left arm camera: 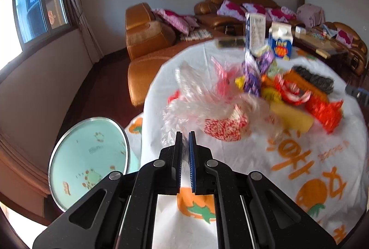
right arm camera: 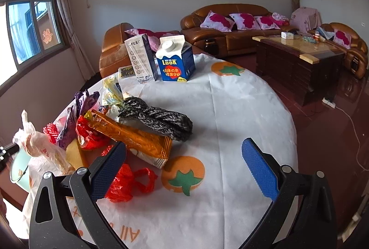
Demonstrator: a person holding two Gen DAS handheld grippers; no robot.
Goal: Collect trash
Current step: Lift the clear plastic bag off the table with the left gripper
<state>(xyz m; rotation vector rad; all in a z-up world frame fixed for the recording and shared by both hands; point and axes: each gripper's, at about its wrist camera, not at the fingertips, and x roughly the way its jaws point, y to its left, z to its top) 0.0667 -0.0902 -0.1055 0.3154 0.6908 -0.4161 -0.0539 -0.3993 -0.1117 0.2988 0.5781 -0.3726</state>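
My left gripper point(left arm camera: 185, 133) is shut on a crumpled translucent plastic bag point(left arm camera: 196, 101) with red print, which looks blurred above the table's left edge. From the right wrist view the same bag point(right arm camera: 37, 147) hangs at the far left, above a mint-green bin point(right arm camera: 18, 170). That bin point(left arm camera: 90, 161) stands on the floor left of the table. My right gripper point(right arm camera: 184, 144) is open over the white tablecloth point(right arm camera: 230, 110), with nothing between its fingers. Just beyond its left finger lie an orange wrapper point(right arm camera: 133, 136) and a red plastic bag point(right arm camera: 129, 182).
More litter lies on the table: a black rope bundle point(right arm camera: 159, 120), a purple wrapper point(right arm camera: 76, 110), a yellow-green wrapper point(right arm camera: 113, 92). Two cartons point(right arm camera: 175, 57) stand at the far edge. Brown sofas point(right arm camera: 230, 25) and a coffee table point(right arm camera: 297, 55) stand behind.
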